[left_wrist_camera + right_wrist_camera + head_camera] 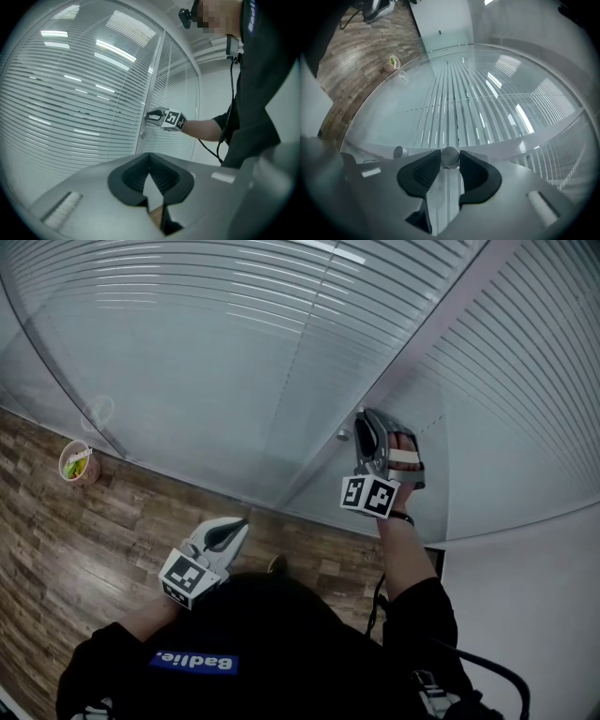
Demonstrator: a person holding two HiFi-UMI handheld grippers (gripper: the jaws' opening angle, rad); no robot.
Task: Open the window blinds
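The right gripper (450, 158) pinches the small round silver knob (450, 154) beside the pale slatted window blinds (454, 103), whose slats look only partly tilted with more turning left, while the left gripper (150, 176) sits closed and empty.

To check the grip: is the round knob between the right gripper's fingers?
Yes, both fingers of the right gripper press the knob.

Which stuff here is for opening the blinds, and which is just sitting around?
For the job:
- blinds behind the glass
- round knob on the frame
- right claw, closed on that knob

Just around:
- cup on the wood floor
- left claw, shut, low down, holding nothing
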